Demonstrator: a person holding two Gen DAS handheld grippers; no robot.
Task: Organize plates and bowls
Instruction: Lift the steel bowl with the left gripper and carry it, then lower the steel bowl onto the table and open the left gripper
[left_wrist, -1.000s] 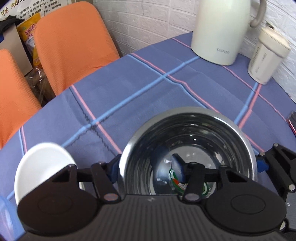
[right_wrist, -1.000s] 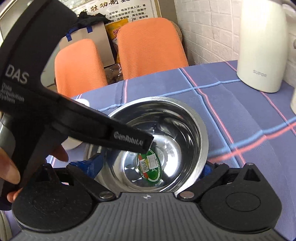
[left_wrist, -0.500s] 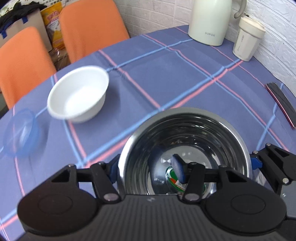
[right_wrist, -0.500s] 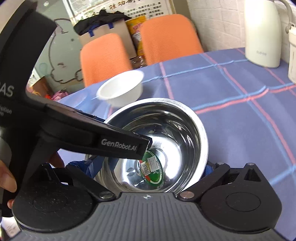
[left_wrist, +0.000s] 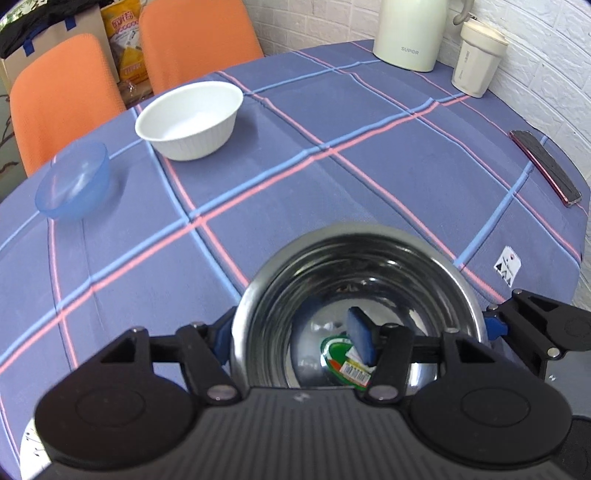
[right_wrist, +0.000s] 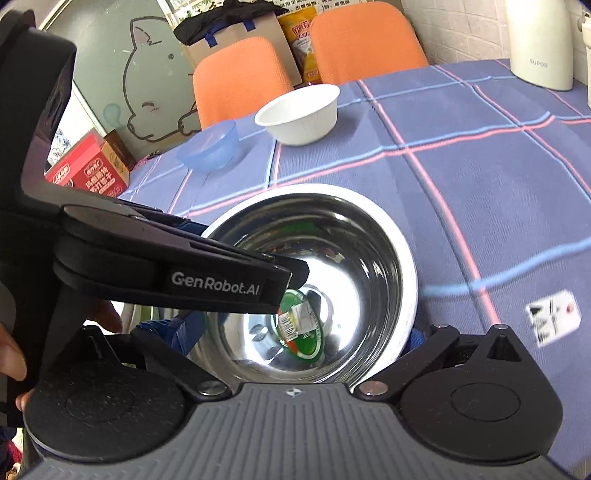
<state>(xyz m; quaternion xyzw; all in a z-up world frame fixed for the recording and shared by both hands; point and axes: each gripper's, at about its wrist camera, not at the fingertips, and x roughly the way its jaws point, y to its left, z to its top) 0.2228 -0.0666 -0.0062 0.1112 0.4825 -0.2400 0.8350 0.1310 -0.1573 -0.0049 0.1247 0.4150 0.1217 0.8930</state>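
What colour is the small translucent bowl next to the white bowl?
Light blue. The small bowl shows best in the left wrist view, beside the white bowl.

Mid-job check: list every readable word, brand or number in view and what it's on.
"SUPOR": cream kettle.
"GenRobot.AI": side of the left gripper, shut on the steel bowl rim.
Sticker in the bowl: barcode, print too small.
Red box, yellow bag: Chinese print, too blurred.
White tag on the tablecloth: unreadable.

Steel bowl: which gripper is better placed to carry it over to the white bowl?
Left, probably. The left gripper pinches the wall of the steel bowl, one finger inside, one outside, and the white bowl stands ahead on its side.
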